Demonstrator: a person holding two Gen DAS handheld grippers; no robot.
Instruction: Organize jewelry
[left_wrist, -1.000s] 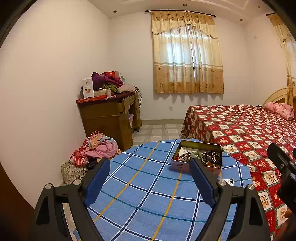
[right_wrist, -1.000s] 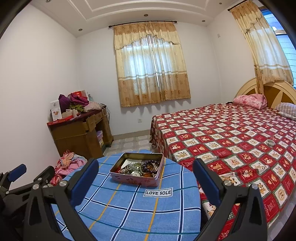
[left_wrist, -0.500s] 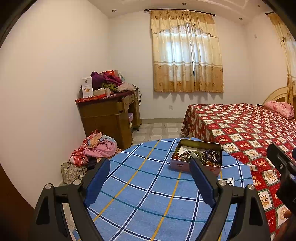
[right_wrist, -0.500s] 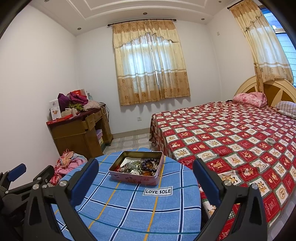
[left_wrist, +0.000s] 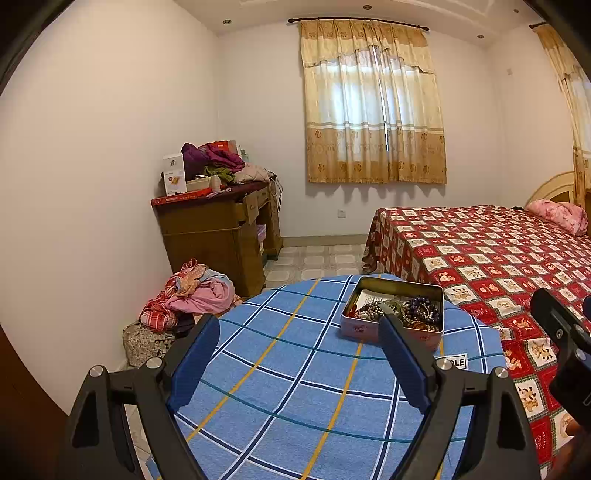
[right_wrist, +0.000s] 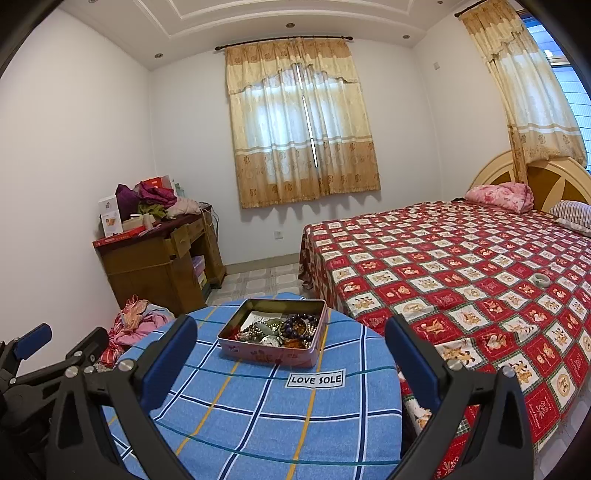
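Left wrist view: the left gripper hangs above the near side of the round tabletop, which is covered in a blue checked cloth, and its fingers stand wide apart with nothing between them. One open pink tin sits at the far right of the tabletop, holding a jumble of jewelry: beaded strands and bangles heaped together, too tangled to count. Part of the right gripper shows at the right edge.

Right wrist view: the right gripper is also held back from the tin, fingers spread apart and empty. The jewelry fills the near half of the one tin; a white slip lies at its far end. A single pale ring-shaped piece, possibly a bangle, lies well apart on the bed.

This fits either an approach to the tin or a pause once pieces have been put in; the pictures do not settle which. Any reach into the heap would call for a narrow, careful pinch on one strand, since the strands would likely drag each other along.
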